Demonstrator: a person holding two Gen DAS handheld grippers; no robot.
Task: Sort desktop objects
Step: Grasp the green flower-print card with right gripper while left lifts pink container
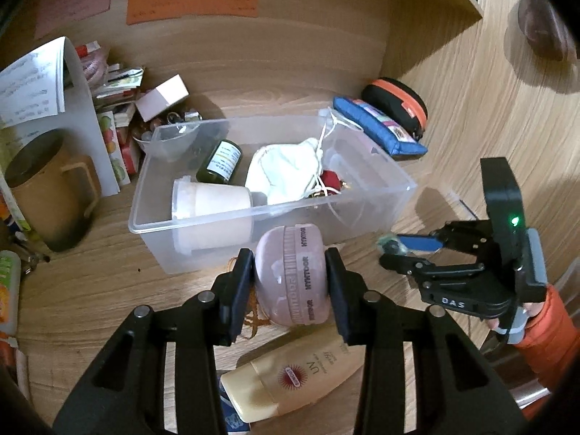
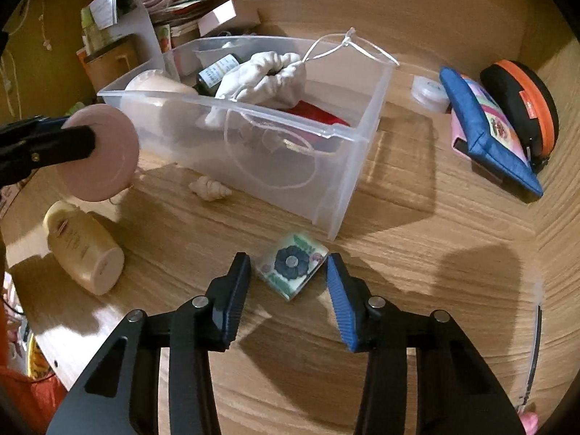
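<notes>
Holding the pink round case (image 1: 291, 275) clamped in your left tool (image 1: 290, 290), just short of the clear bin (image 1: 232, 214). Right tool (image 2: 288, 282) wide around the small floral square (image 2: 291, 266) on the table (image 2: 417, 253); looks light, rigid, thin — pinch opposite edges.

Black claw (image 2: 288, 282) with blue ribbed pads (image 2: 340, 304), silver screws; orange sleeve (image 1: 547, 322).
</notes>
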